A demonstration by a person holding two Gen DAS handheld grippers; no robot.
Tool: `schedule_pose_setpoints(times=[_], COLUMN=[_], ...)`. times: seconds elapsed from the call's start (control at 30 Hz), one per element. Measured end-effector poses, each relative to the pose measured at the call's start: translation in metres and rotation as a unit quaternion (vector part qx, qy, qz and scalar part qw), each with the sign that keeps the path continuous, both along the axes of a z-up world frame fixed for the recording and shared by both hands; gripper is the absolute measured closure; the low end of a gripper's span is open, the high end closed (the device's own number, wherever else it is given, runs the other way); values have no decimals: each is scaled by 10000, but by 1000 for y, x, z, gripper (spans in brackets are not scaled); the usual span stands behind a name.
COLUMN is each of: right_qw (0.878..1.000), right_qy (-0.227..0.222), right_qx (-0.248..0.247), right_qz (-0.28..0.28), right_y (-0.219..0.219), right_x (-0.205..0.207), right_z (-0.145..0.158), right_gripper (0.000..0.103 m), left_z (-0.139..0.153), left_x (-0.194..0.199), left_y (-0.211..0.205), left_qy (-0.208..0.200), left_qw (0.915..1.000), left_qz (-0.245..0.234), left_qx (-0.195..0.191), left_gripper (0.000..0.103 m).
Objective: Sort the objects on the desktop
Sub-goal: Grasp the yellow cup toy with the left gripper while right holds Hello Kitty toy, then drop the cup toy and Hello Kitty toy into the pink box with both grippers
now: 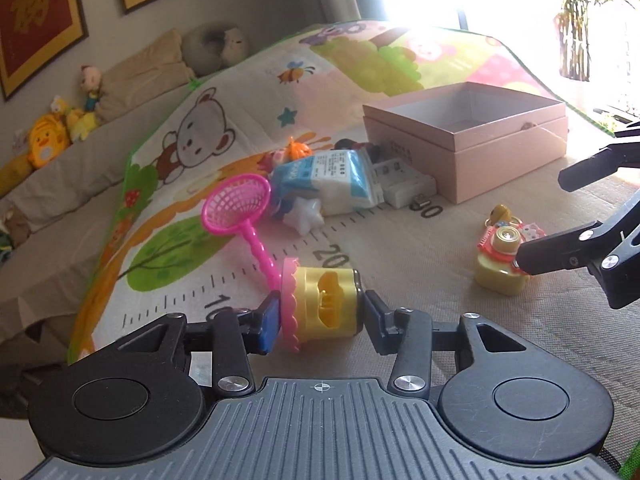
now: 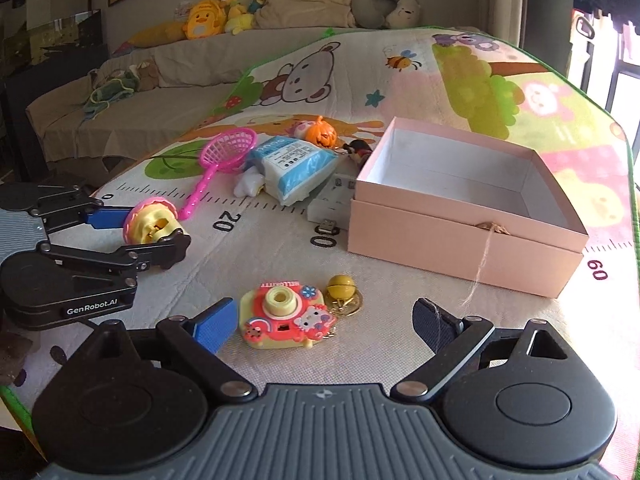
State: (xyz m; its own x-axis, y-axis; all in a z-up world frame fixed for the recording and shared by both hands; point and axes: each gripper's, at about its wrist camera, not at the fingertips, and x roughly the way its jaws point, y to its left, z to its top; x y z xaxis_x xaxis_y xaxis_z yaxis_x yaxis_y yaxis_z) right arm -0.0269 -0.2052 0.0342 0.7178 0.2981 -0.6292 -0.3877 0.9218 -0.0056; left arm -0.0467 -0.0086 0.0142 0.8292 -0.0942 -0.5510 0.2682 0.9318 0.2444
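The left gripper (image 1: 320, 316) clamps the yellow toy (image 1: 324, 304). The right gripper (image 2: 324, 320) gapes around the toy camera (image 2: 286, 316); close squarely, then lift toward the far pink box (image 2: 460, 240).

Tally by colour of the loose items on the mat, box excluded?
Pink: 1, net scoop
Yellow: 3, cup toy in left claw, toy camera, bell keyring
Orange: 1, pumpkin
White: 3, tissue pack, star, adapter block
Total: 8; figures behind pack unclear.
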Motion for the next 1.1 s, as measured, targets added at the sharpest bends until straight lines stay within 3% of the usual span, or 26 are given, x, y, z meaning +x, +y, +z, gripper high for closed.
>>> schedule_pose_setpoints(times=[0.2,0.4,0.57,0.67,0.73,0.8,1.1], right_qw=[9995,9993,9992,9991,9989,9988,9990], right_qy=[288,291,344,396,418,423,268], right_qx=[20,-155,-172,-158,-161,-120,231], right_qz=[107,165,70,-42,-125,-195,-267], right_y=[17,29,19,9,4,-2,-32], right_x=[23,28,22,18,16,13,-9], right_z=[-15,-20,-17,-16,-15,-12,18], right_gripper=[15,39,39,39,39,39,39], left_z=[-2,-2,-5,-8,-8,-6,12], left_x=[-5,-1,12,22,25,26,3], left_y=[10,15,10,6,4,0,-16], left_qy=[61,159,367,478,505,478,352], left_qw=[9998,9991,9983,9977,9974,9978,9982], left_qz=[113,220,188,190,186,189,-28], left_qx=[-175,-338,-403,-432,-482,-426,-492], left_gripper=[51,37,30,31,39,54,56])
